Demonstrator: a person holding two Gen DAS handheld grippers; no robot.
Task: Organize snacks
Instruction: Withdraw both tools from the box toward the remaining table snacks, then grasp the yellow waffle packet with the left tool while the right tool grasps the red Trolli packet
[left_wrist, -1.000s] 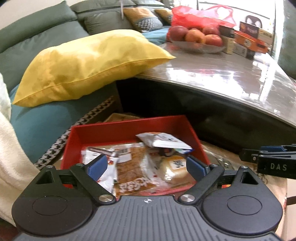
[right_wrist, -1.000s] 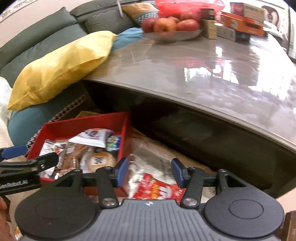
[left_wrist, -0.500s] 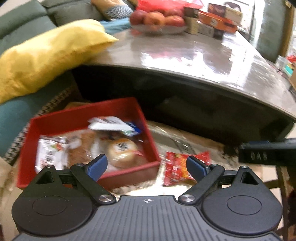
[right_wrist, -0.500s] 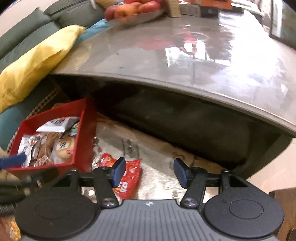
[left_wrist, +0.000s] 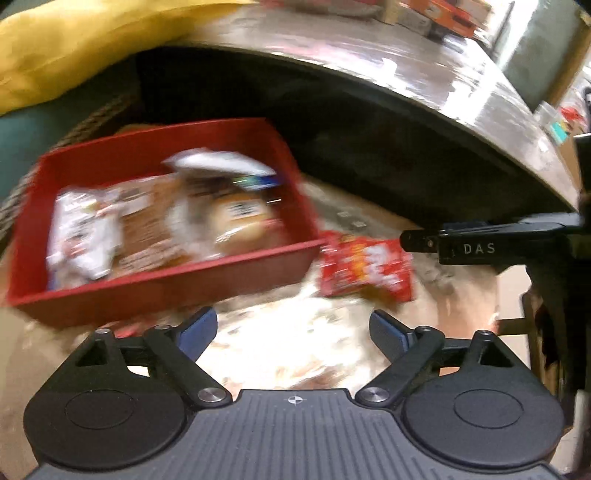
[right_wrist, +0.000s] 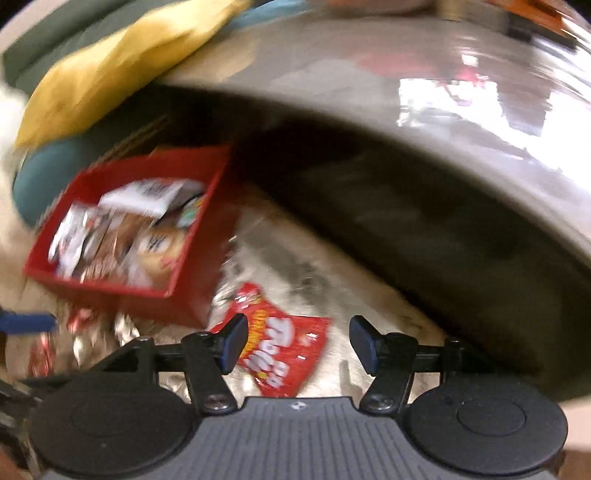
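Note:
A red box (left_wrist: 166, 284) full of wrapped snacks stands on the pale patterned floor, seen blurred in both views. Just right of it lies a red snack packet (left_wrist: 365, 269). My left gripper (left_wrist: 293, 328) hangs wide over bare floor in front of the box, its jaws closing a little with nothing between them. A finger (left_wrist: 461, 247) of my right gripper reaches in from the right above the packet. In the right wrist view my right gripper (right_wrist: 299, 343) hovers over the red packet (right_wrist: 284, 354), its jaws opening and the pads clear of it. The red box (right_wrist: 147, 299) sits to the left.
A glossy grey table (left_wrist: 406, 66) overhangs a dark gap right behind the box and packet. A yellow cushion (left_wrist: 74, 48) lies on the teal sofa at the upper left. More shiny packets (right_wrist: 44, 350) lie on the floor at the left.
Both grippers have dipped and tilted down toward the floor. The red packet has come into view and now lies under the right gripper, whose jaws have widened. The views are blurred by motion.

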